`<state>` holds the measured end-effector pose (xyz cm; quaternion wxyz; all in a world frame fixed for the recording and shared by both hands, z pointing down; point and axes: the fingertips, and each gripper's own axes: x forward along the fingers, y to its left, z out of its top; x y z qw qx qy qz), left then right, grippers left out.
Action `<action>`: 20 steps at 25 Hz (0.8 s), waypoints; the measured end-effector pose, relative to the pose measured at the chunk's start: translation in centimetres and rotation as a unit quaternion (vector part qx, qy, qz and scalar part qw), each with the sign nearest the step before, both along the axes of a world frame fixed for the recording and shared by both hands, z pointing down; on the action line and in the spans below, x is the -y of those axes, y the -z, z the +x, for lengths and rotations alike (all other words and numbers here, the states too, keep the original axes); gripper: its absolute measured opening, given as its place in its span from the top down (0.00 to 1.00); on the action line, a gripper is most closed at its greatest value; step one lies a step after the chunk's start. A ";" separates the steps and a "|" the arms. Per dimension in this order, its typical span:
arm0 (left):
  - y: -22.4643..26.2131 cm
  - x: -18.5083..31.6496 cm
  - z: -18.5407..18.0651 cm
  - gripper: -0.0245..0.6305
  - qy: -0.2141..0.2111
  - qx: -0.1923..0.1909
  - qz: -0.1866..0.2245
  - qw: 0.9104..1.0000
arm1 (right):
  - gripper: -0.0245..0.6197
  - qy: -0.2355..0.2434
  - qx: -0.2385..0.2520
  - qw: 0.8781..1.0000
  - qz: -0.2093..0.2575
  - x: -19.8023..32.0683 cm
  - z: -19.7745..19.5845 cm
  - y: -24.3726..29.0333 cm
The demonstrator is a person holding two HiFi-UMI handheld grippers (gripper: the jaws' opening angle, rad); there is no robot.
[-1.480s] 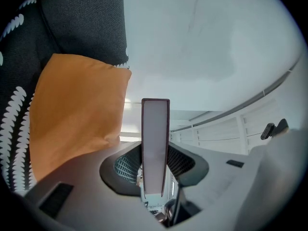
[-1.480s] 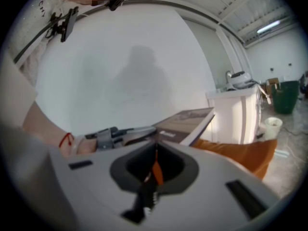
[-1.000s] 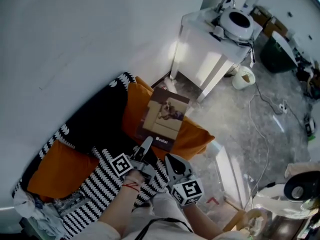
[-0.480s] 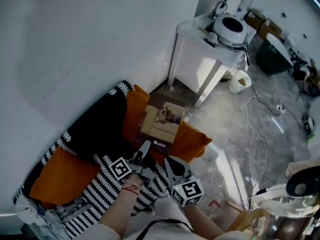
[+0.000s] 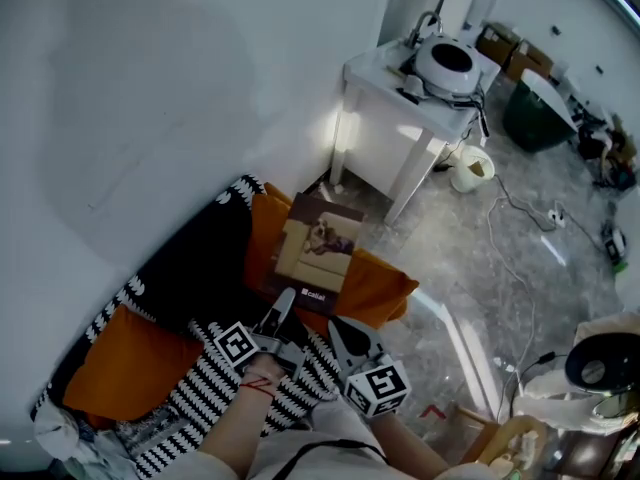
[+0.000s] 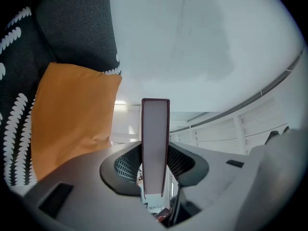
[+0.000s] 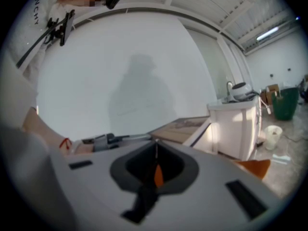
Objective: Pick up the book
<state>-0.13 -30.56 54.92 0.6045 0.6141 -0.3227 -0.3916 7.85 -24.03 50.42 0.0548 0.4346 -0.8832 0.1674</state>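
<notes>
Book gripped at its near edge by level left gripper; right gripper closed, empty.

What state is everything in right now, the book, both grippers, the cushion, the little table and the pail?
Book: closed, cover up, clamped at its near edge.
Left gripper: shut on the book.
Right gripper: shut, empty.
Orange cushion: lying below the book.
White side table: upright, appliance on top.
Pail: upright, open-topped.

Bright even light, dark fisheye edges, soft shadow on the wall.
</notes>
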 end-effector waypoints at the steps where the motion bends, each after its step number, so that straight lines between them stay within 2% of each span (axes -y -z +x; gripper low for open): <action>1: 0.2 0.0 -0.1 0.71 0.000 0.000 0.001 1.000 | 0.94 0.000 -0.002 1.000 0.000 -0.1 0.0 0.0; 9: 1.5 -0.8 -0.7 0.71 0.007 -0.005 -0.002 1.000 | 0.94 0.004 -0.013 1.000 0.004 -0.4 0.4 0.7; 16: 2.6 -1.1 -1.3 0.71 0.008 0.014 0.011 1.000 | 0.94 0.004 -0.016 1.000 0.014 -0.5 0.4 1.4; 20: 3.4 -1.4 -1.3 0.71 0.014 0.007 0.012 1.000 | 0.94 0.007 -0.017 1.000 0.018 -0.6 0.4 2.0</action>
